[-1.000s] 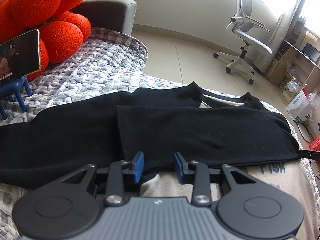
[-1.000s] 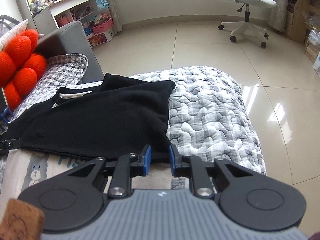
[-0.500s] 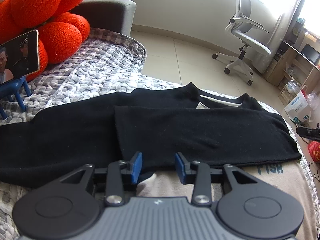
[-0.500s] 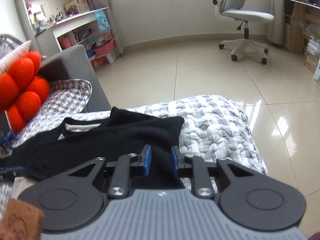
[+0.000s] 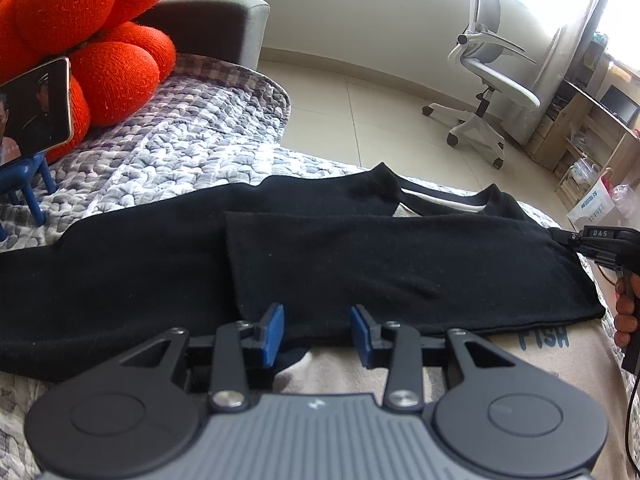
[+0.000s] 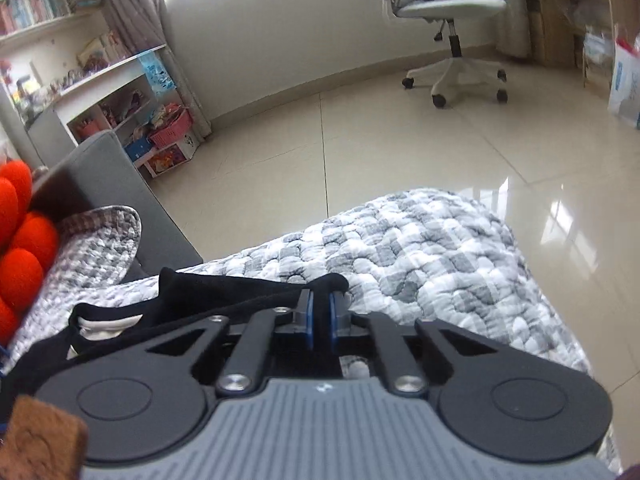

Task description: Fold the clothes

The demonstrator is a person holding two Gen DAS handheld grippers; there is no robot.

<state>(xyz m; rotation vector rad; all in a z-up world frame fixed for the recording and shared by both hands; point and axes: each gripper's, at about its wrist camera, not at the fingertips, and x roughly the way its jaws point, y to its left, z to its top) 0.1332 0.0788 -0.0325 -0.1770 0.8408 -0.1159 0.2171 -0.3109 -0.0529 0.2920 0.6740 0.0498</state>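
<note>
the left gripper (image 5: 317, 334) is hovering low over the near hem of the black sweater (image 5: 400, 276), its blue pads (image 5: 273, 332) standing partly apart with the hem's edge between them but not pinched. under that hem a beige garment (image 5: 552, 356) printed with blue letters is showing. the sweater is lying spread across the grey-and-white quilt (image 5: 168, 160), one side folded over onto the body, its neckline (image 5: 440, 196) pointing toward the floor side of the bed. at the sweater's right-hand corner the right gripper (image 6: 321, 312) is nipping a bunch of black cloth, its jaws having just been closing until they are nearly together on the fabric; in the left wrist view it is showing at the frame's edge (image 5: 600, 240), with a hand (image 5: 624, 312) wrapped around its handle. further back, a phone (image 5: 36, 112) is sitting on a blue stand (image 5: 32, 176) beside orange cushions (image 5: 100, 40). beyond the bed, an office chair (image 5: 488, 80) is standing on the tiled floor (image 6: 360, 140).
</note>
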